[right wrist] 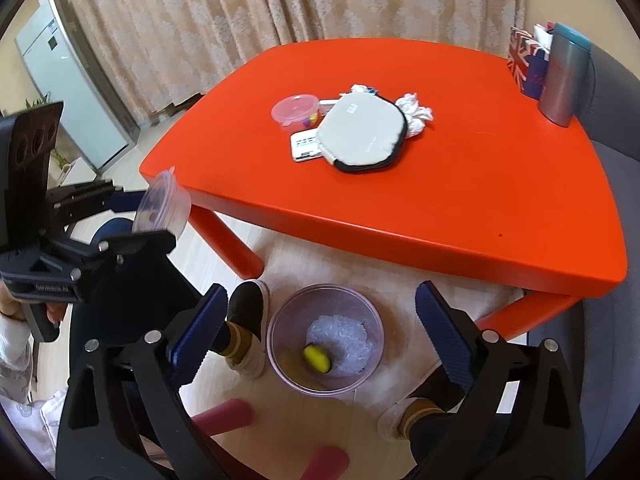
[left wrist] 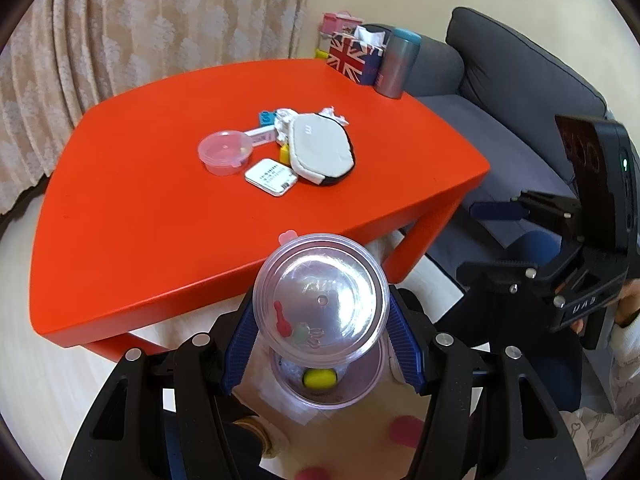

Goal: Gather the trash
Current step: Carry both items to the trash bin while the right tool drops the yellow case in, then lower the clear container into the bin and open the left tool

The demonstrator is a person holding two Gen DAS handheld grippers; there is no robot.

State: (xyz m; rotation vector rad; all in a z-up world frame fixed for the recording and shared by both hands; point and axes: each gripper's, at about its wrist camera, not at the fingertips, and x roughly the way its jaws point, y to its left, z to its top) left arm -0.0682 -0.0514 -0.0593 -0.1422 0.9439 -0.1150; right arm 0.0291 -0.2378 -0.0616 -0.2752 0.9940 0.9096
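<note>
Glossy orange counter (right wrist: 460,184) is carrying a small clutter near its middle: a soft grey pouch (right wrist: 362,132) with a black rim, crumpled white tissue (right wrist: 414,114), a white card (right wrist: 306,146) of unreadable print and a lidded pink plastic tub (right wrist: 296,112). At its far right corner a Union Jack box (left wrist: 352,58) is standing beside a matte grey cylinder (left wrist: 398,64). The left tool (left wrist: 322,328) is gripping a clear round plastic cup (left wrist: 322,300) off the near edge. The right tool (right wrist: 316,328) is gaping wide, empty, above a translucent bin (right wrist: 325,340) on the floor holding a yellow scrap (right wrist: 317,357).
</note>
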